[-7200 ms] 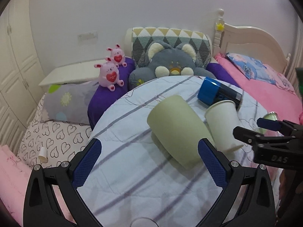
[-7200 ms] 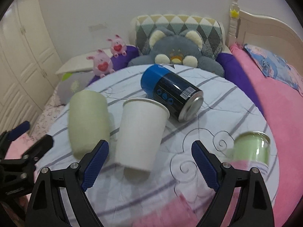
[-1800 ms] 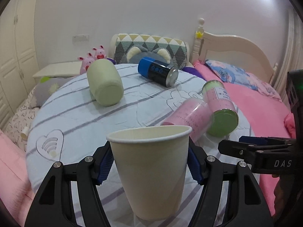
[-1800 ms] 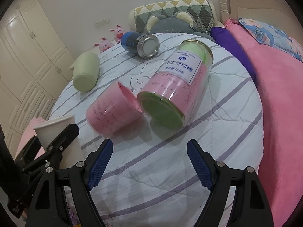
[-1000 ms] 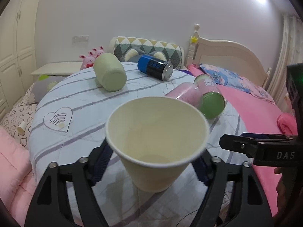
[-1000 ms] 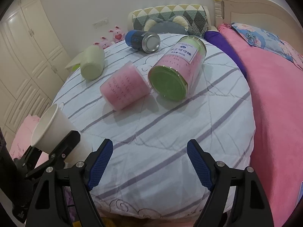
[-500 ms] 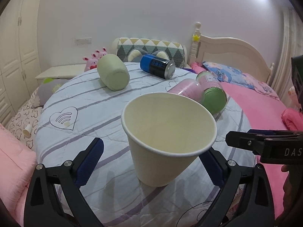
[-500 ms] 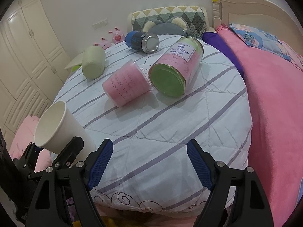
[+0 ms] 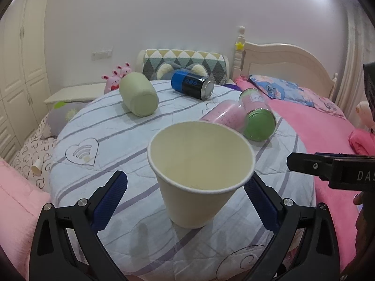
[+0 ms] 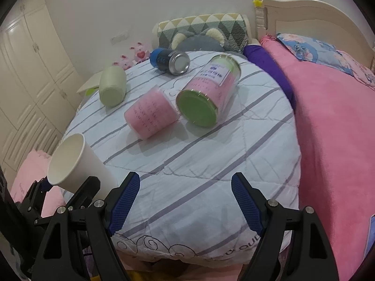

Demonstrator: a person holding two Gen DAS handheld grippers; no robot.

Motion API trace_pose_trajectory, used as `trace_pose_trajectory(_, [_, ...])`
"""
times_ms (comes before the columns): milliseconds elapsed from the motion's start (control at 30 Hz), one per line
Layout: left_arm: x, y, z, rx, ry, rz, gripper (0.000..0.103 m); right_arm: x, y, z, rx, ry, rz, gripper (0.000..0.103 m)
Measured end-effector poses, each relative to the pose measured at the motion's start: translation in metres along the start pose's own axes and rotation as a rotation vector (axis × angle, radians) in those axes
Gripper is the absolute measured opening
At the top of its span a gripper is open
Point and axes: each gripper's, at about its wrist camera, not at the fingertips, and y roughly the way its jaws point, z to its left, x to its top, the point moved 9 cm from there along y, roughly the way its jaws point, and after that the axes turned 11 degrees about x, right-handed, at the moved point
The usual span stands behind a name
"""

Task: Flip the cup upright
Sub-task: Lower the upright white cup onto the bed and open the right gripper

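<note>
A white paper cup [image 9: 199, 187] stands mouth up on the round quilted table [image 9: 112, 140], near its front edge. My left gripper [image 9: 185, 196] is open, with its blue pads either side of the cup and apart from it. In the right wrist view the cup [image 10: 77, 164] shows at the left, beside the left gripper's black fingers [image 10: 84, 194]. My right gripper [image 10: 185, 201] is open and empty over the table's near edge.
Lying on the table are a pale green cup [image 9: 138, 96], a blue can [image 9: 192, 84], a pink cup [image 10: 150, 114] and a green-lidded jar [image 10: 208, 98]. A pink bed [image 10: 332, 126] is to the right. Pillows and plush toys [image 9: 117, 77] lie behind.
The left gripper has opened and let go of the paper cup, which now stands upright on the table. Earlier it held the cup tilted. The right gripper has barely moved.
</note>
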Motion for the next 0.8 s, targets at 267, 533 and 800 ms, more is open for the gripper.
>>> trace_pose_trajectory(267, [0.016,-0.025,-0.002,0.005,0.053,-0.041,0.103,0.009,-0.033,0.005,-0.038,0.004,-0.100,0.082])
trace_pose_trajectory(533, [0.028,-0.050,0.008,-0.002,0.057,-0.108,0.103,0.010,-0.056,0.021,-0.041,-0.013,-0.217,0.082])
trace_pose_trajectory(800, [0.025,-0.062,0.021,0.001,0.032,-0.215,0.103,0.000,-0.067,0.035,0.013,-0.035,-0.381,0.085])
